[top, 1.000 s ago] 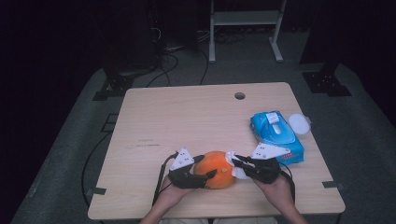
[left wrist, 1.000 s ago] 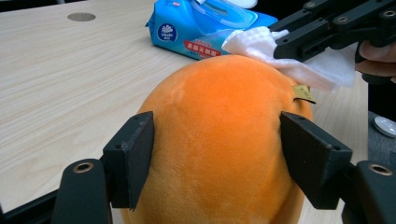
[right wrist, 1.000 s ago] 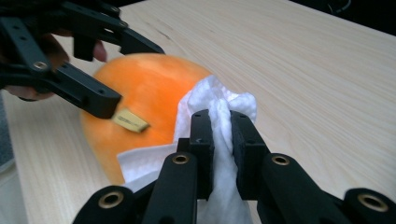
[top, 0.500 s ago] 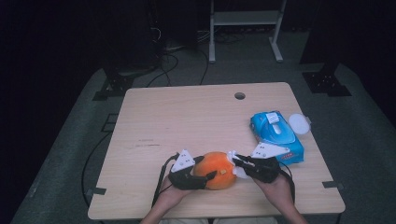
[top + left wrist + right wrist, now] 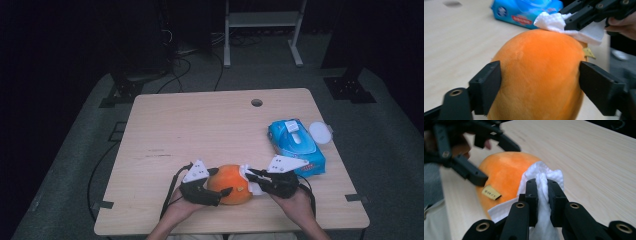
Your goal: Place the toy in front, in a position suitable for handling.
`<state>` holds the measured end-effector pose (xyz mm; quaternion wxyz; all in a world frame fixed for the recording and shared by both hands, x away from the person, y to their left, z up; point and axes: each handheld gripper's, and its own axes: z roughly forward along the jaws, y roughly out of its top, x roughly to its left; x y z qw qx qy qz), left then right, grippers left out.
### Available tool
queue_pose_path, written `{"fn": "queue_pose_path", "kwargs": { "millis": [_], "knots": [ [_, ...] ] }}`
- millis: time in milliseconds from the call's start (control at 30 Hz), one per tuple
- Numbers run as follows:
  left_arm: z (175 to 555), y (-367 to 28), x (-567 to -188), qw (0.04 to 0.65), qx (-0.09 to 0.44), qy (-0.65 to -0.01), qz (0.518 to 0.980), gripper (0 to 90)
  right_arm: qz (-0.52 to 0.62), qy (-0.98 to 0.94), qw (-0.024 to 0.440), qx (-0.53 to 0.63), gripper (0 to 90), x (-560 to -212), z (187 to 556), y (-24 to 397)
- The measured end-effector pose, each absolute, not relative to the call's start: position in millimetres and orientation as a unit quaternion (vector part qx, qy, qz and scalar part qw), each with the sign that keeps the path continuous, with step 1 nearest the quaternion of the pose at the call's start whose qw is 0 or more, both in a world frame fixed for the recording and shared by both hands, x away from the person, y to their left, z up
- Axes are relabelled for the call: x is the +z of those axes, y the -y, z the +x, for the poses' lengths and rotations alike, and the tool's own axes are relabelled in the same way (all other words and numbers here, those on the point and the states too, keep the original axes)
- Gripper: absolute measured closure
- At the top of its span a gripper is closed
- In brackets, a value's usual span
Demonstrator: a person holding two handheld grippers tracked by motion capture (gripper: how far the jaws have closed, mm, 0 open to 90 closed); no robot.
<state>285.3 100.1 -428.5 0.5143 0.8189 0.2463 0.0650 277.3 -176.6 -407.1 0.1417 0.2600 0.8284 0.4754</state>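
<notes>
Wipe [image 5: 541, 185] is clamped in the right gripper [image 5: 252, 180] and touches the orange plush ball [image 5: 230, 184], at nine o'clock from it. Left gripper [image 5: 220, 192] jaws, just opening, straddle the ball at the near table [image 5: 200, 125] edge.

The orange plush toy [image 5: 539, 75] has a soft, matt, short-napped fabric and a small yellow paper-like tag [image 5: 491, 192]. The white wipe [image 5: 544, 185] looks crinkled and fibrous. The wipes pack [image 5: 295, 145] is glossy blue plastic. The counter [image 5: 200, 125] is pale, smooth, matt wood-grain.
</notes>
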Motion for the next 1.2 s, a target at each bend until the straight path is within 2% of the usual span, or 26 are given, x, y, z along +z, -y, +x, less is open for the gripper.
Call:
{"fn": "queue_pose_path", "kwargs": {
  "millis": [100, 167, 200, 300, 333, 400, 467, 533, 600, 633, 700, 767, 800, 933, 1033, 1200],
  "knots": [
    [293.0, -105.3, -432.9, 0.499, 0.026, -0.279, 0.820, 7.8, 0.235, -0.837, 0.128, 0.477, 79.5, -407.8, 274.3, 171.4],
    [295.3, -105.0, -438.3, 0.496, 0.012, -0.292, 0.818, 7.5, 0.233, -0.838, 0.123, 0.478, 79.5, -407.9, 274.5, 169.6],
    [295.5, -104.6, -438.3, 0.495, 0.010, -0.293, 0.818, 9.8, 0.233, -0.837, 0.123, 0.479, 79.5, -408.2, 274.6, 169.3],
    [291.3, -103.3, -433.6, 0.500, 0.044, -0.282, 0.818, 32.1, 0.240, -0.831, 0.128, 0.485, 79.5, -406.9, 274.0, 169.0],
    [288.7, -102.3, -432.3, 0.508, 0.063, -0.271, 0.815, 37.0, 0.242, -0.830, 0.130, 0.485, 79.5, -406.0, 273.6, 168.7],
    [285.0, -100.3, -428.5, 0.523, 0.103, -0.241, 0.811, 43.3, 0.240, -0.826, 0.140, 0.490, 79.5, -402.6, 273.3, 168.5],
    [281.4, -95.5, -425.1, 0.521, 0.161, -0.208, 0.812, 45.3, 0.235, -0.821, 0.150, 0.499, 79.5, -398.1, 272.7, 168.5],
    [280.5, -90.9, -426.4, 0.512, 0.190, -0.185, 0.817, 45.3, 0.233, -0.817, 0.154, 0.504, 79.5, -397.1, 273.3, 167.9],
    [283.9, -89.9, -431.5, 0.506, 0.176, -0.189, 0.823, 42.6, 0.237, -0.820, 0.152, 0.498, 79.5, -401.1, 275.9, 166.9],
    [286.4, -92.1, -434.0, 0.513, 0.161, -0.198, 0.820, 38.8, 0.238, -0.822, 0.150, 0.496, 79.6, -404.9, 278.1, 167.5],
    [290.6, -96.0, -434.5, 0.520, 0.134, -0.227, 0.812, 21.8, 0.247, -0.823, 0.142, 0.492, 79.6, -410.9, 282.1, 170.5],
    [294.5, -98.5, -435.4, 0.518, 0.114, -0.265, 0.805, 11.4, 0.254, -0.820, 0.137, 0.493, 79.6, -411.2, 283.6, 172.6],
    [297.8, -99.9, -438.2, 0.510, 0.093, -0.286, 0.806, 9.4, 0.256, -0.819, 0.139, 0.493, 79.6, -410.9, 283.6, 172.7],
    [297.2, -101.9, -441.0, 0.499, 0.099, -0.281, 0.814, 20.2, 0.254, -0.820, 0.149, 0.490, 79.6, -410.8, 277.5, 164.3],
    [296.0, -103.9, -441.7, 0.492, 0.101, -0.282, 0.817, 22.1, 0.223, -0.830, 0.167, 0.482, 79.5, -408.7, 269.0, 152.7],
    [295.6, -103.3, -441.4, 0.498, 0.104, -0.283, 0.813, 23.3, 0.263, -0.819, 0.154, 0.487, 79.7, -411.6, 282.6, 170.0]
  ]
}}
